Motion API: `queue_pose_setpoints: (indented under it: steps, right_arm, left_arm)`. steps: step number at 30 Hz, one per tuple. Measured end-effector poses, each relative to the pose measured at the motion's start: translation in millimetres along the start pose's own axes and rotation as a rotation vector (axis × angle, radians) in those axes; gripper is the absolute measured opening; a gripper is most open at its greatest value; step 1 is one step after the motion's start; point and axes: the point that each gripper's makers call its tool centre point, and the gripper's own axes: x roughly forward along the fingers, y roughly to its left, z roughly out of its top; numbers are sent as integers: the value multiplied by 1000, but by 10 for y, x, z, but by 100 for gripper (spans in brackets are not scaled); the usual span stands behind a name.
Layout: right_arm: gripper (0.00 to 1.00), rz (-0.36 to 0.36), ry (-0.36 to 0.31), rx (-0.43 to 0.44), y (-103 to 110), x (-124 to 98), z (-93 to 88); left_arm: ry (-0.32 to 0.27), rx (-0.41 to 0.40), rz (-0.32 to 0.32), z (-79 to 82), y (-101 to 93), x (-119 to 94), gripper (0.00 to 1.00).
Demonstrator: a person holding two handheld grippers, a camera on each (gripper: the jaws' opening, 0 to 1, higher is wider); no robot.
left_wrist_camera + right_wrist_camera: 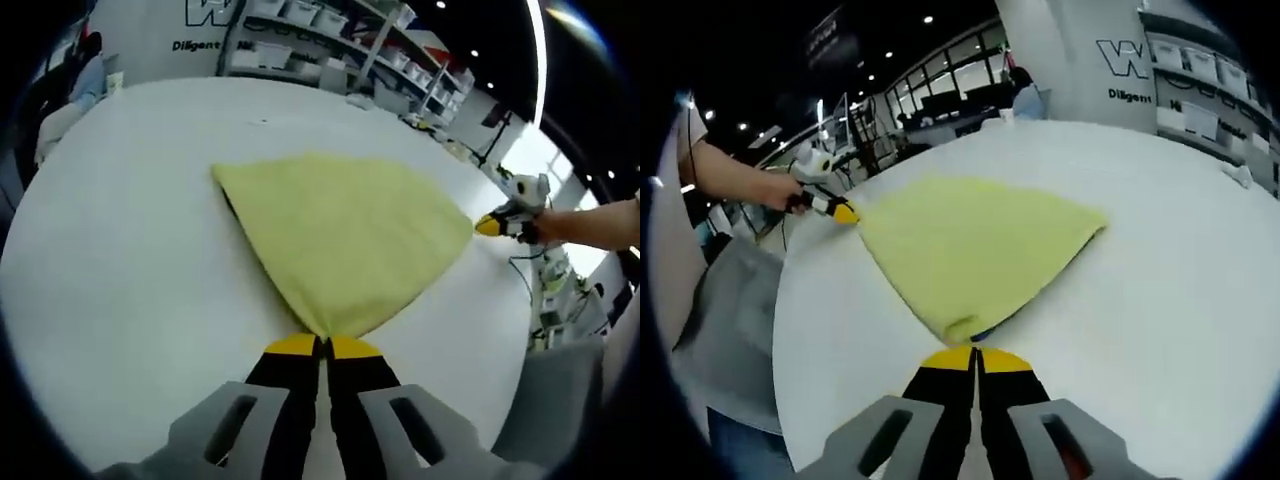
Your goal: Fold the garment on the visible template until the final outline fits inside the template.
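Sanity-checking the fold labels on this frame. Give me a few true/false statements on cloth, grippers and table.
1. The yellow cloth lies on a white table. True.
2. The left gripper has its jaws wide open above the cloth. False: its jaws are closed together at the near corner of the cloth.
3. The right gripper is at another corner of the cloth, seen in the left gripper view. True.
4. The cloth is crumpled into a ball. False: it lies flat, in a roughly triangular outline.
5. The cloth hangs over the table edge. False: all of it lies on the tabletop.
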Motion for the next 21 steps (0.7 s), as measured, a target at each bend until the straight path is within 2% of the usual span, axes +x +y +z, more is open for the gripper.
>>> queue_pose_setpoints:
  steps: [6, 8, 10, 16, 17, 18, 19, 21]
  right_arm:
    - [1, 29, -6, 41, 150, 137, 7]
    - [11, 29, 18, 44, 190, 217, -27]
    - [6, 27, 9, 34, 185, 257, -14]
    - [4, 36, -5, 73, 187, 292, 20]
    - [0, 40, -5, 62, 189, 296, 15]
    - [0, 50, 3, 32, 206, 293, 3]
    - [0, 57, 10, 50, 211, 295, -13]
    - [0, 72, 5, 23, 221, 258, -11]
  left_arm:
    - [5, -8, 0, -28, -11, 20, 2]
    - [6, -9, 2, -34, -18, 27, 2]
    - [6, -9, 3, -32, -11, 28, 2]
    - [6, -10, 2, -31, -1, 29, 2]
    - [6, -11, 2, -34, 1, 32, 2]
    - [6, -12, 2, -35, 4, 36, 2]
    - [6, -11, 2, -36, 9, 40, 2]
    - [7, -7, 3, -30, 11, 36, 2]
